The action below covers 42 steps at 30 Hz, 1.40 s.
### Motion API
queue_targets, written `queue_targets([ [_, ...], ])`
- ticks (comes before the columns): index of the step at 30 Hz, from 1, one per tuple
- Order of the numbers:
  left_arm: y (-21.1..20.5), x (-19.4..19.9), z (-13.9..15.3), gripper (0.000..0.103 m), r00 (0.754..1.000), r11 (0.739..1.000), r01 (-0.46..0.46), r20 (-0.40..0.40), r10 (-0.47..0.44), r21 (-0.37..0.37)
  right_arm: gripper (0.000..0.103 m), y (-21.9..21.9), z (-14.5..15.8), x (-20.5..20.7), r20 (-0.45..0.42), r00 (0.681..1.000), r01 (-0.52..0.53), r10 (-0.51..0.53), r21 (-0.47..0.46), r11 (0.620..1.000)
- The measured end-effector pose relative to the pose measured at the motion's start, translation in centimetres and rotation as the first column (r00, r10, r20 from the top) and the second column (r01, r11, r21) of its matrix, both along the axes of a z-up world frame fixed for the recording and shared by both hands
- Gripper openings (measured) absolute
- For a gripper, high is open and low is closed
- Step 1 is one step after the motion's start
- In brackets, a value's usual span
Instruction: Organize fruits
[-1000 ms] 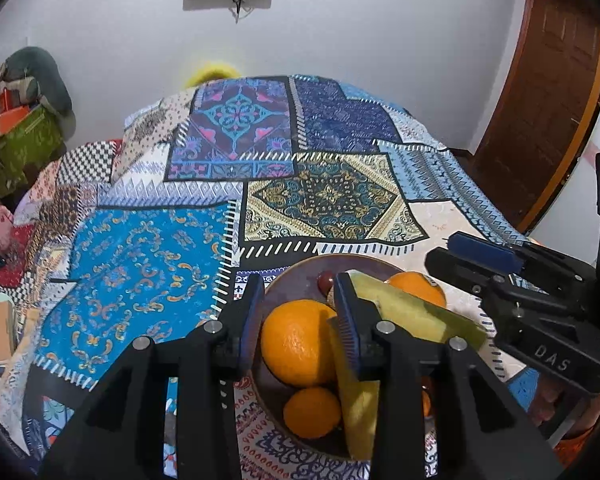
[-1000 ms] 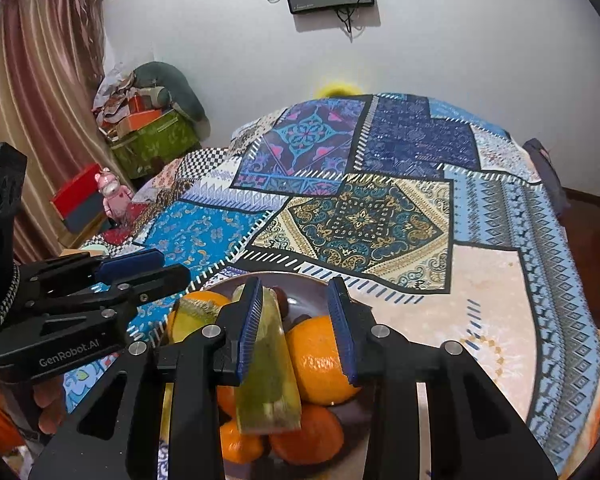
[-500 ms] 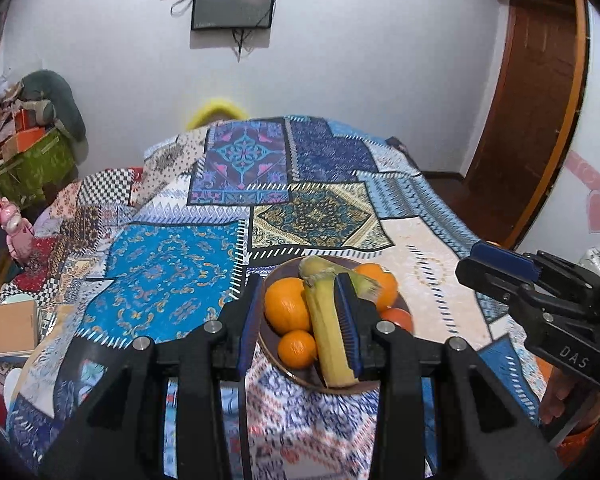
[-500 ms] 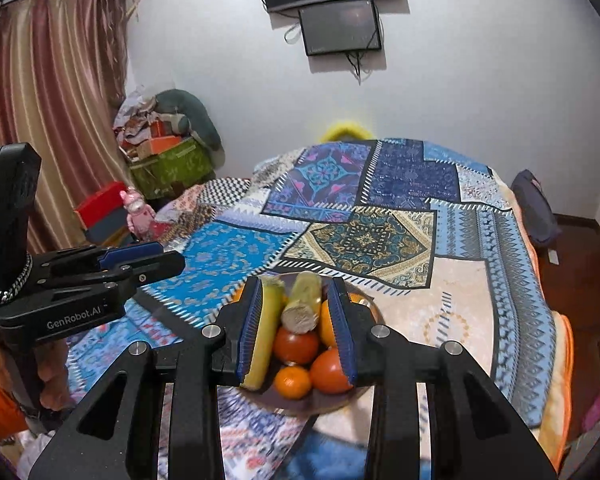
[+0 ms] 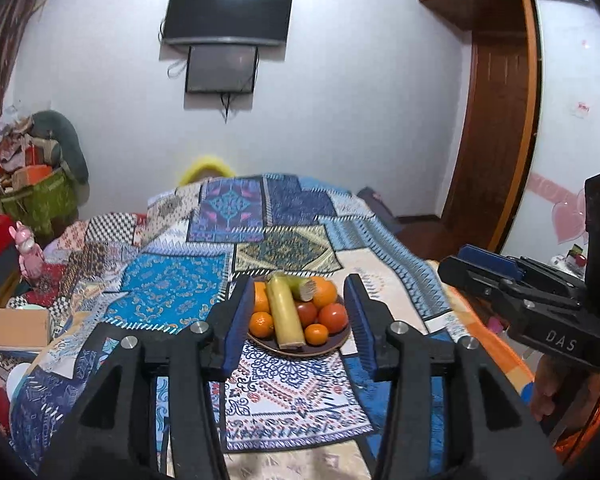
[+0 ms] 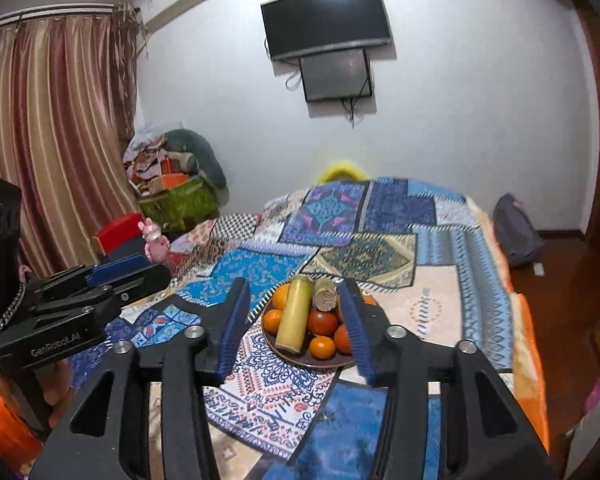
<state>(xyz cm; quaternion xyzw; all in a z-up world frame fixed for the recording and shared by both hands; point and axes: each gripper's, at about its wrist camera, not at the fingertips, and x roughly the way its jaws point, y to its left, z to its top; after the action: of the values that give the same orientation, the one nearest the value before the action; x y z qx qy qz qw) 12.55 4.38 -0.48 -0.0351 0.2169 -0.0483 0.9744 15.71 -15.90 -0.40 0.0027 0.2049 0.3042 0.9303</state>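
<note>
Looking down a bed (image 5: 168,292) spread with a patchwork quilt, from two hand-held claws hanging side by side at its near end. Sitting near the middle of the quilt: a dark plate (image 5: 324,346) heaped with fruit, well apart from both claws. Lying lengthwise across the heap: a long yellow-green fruit (image 5: 286,312), with a second, stubbier green piece (image 6: 326,296) resting beside it, cut end facing the camera. Crowding round them: oranges (image 5: 324,292) at the far rim, small mandarins (image 6: 322,347) at the near rim, red tomatoes (image 5: 334,317) to the right. Left claw (image 5: 296,320) spreading its jaws, nothing between them, only framing the plate from a distance. Right claw (image 6: 294,320) likewise widening, pinching nothing, the plate showing through the gap. Seemingly standing off from a heap already gathered onto one plate, so probably nothing left to carry. Hanging on the far wall: a dark screen (image 5: 228,12). Piled in the far left corner: boxes and cloth (image 6: 168,176) beside a striped curtain (image 6: 48,128).
</note>
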Motion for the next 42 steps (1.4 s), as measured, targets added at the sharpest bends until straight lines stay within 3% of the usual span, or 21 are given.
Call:
queue_targets([
  [6, -1.0, -4.8, 1.7, 0.064, 0.994, 0.999, -0.029, 0.108, 0.026, 0.029, 0.062, -0.5, 1.0, -3.7, 0.086, 0.996, 0.031, -0.032, 0.007, 0.999],
  [10, -1.1, -6.9, 2.4, 0.070, 0.988, 0.999, -0.047, 0.150, 0.043, 0.019, 0.083, -1.0, 1.7, -5.5, 0.137, 0.989, 0.050, -0.053, 0.029, 0.998],
  [16, -1.0, -8.9, 2.8, 0.092, 0.977, 0.998, -0.068, 0.205, 0.063, 0.015, 0.100, -1.4, 2.1, -7.0, 0.184, 0.979, 0.079, -0.088, 0.060, 0.995],
  [23, -1.1, -10.1, 2.5, 0.103, 0.971, 0.996, -0.082, 0.227, 0.075, 0.023, 0.103, -1.1, 1.7, -8.0, 0.211, 0.971, 0.103, -0.111, 0.051, 0.993],
  [42, -1.5, -10.9, 2.1, 0.103, 0.968, 0.995, -0.090, 0.239, 0.078, 0.038, 0.103, -2.1, 1.5, -9.2, 0.225, 0.965, 0.126, -0.135, 0.055, 0.990],
])
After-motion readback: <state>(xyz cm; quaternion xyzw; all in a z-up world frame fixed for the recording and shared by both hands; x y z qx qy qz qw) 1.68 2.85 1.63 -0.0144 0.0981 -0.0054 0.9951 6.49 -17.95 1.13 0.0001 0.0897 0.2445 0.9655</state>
